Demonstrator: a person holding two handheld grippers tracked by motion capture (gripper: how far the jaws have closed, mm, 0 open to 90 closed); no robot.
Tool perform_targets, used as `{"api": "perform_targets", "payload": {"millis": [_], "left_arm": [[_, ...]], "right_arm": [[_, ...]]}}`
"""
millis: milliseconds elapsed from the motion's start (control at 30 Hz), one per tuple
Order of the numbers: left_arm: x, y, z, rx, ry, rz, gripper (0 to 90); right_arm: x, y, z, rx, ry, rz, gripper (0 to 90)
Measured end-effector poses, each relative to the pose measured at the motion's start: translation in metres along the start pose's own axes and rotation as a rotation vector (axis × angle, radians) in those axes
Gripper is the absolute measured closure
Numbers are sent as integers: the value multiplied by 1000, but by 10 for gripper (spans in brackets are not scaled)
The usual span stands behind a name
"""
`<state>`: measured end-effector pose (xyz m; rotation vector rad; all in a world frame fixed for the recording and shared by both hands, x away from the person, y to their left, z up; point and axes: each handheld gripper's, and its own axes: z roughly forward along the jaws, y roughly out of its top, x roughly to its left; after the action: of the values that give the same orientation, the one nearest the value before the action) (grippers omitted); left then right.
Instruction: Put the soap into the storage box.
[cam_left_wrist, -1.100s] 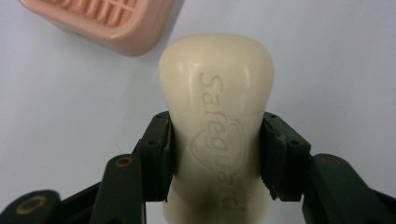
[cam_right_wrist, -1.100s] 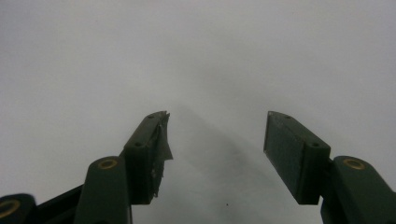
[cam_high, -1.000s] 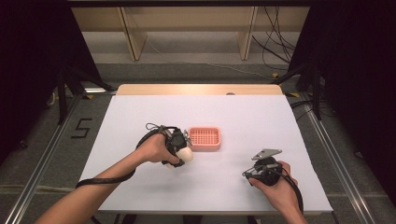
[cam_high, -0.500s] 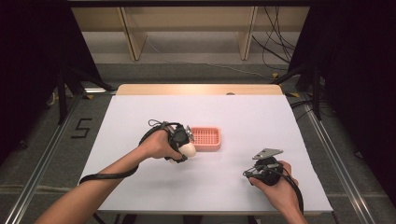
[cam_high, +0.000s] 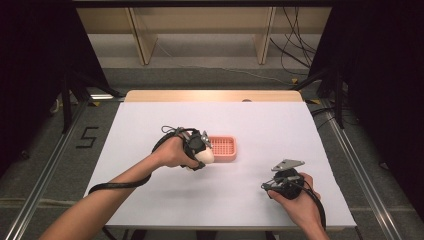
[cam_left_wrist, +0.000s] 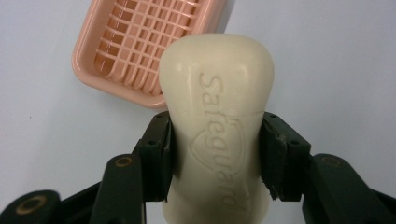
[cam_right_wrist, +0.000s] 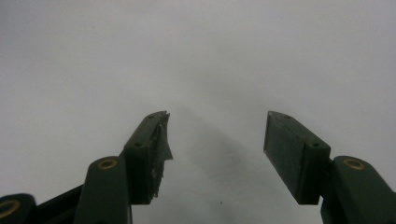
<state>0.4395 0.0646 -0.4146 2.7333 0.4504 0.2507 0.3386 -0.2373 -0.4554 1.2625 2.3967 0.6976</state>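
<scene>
Your left gripper has two black jaws, each ending in a thick rectangular block with small screw holes along its edge and a brass-coloured rivet farther back on the arm. Your right gripper is built the same way; the pad lining on one of its jaws is torn and ragged. In the high view it carries a grey three-cornered plate on top. A black cable trails from the left gripper under your forearm, and another loops beside your right hand. Both forearms are bare, no sleeves.

one soap bar, one pink tray — two hand-held grippers
</scene>
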Motion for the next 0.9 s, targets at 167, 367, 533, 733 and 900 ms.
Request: {"api": "perform_targets", "payload": {"millis": [167, 367, 533, 733, 900], "left_arm": [[3, 2, 0, -16, 12, -17, 494], [4, 4, 2, -40, 21, -21, 493], [7, 5, 3, -42, 24, -17, 493], [11, 6, 4, -48, 25, -14, 493], [14, 7, 5, -54, 22, -19, 493]], "right_arm": [[0, 0, 0, 0, -1, -5, 407], [0, 0, 0, -1, -2, -4, 408], [0, -1, 0, -1, -3, -7, 407], [0, -1, 0, -2, -3, -6, 407], [0, -1, 0, -2, -2, -7, 407]]}}
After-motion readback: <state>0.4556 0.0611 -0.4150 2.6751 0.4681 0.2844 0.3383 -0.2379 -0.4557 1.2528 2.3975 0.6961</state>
